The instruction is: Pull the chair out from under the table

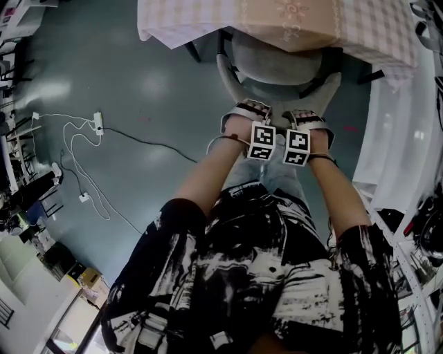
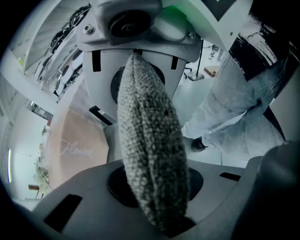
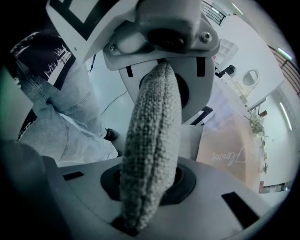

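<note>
The grey fabric chair (image 1: 277, 63) stands with its seat partly under the table's pink checked cloth (image 1: 208, 21). Its backrest faces me. My left gripper (image 1: 250, 114) and right gripper (image 1: 304, 119) sit side by side on the backrest's top edge, pointing steeply down. In the left gripper view the nubbly backrest edge (image 2: 150, 154) is pinched between the jaws of the left gripper (image 2: 145, 140). The right gripper view shows the same: backrest edge (image 3: 152, 154) clamped in the right gripper (image 3: 154, 136). Both are shut on it.
A power strip (image 1: 97, 123) and white cables trail over the grey floor at the left, with clutter along the left edge. A white shelf unit (image 1: 387, 138) runs down the right side. My legs in jeans (image 2: 234, 108) stand just behind the chair.
</note>
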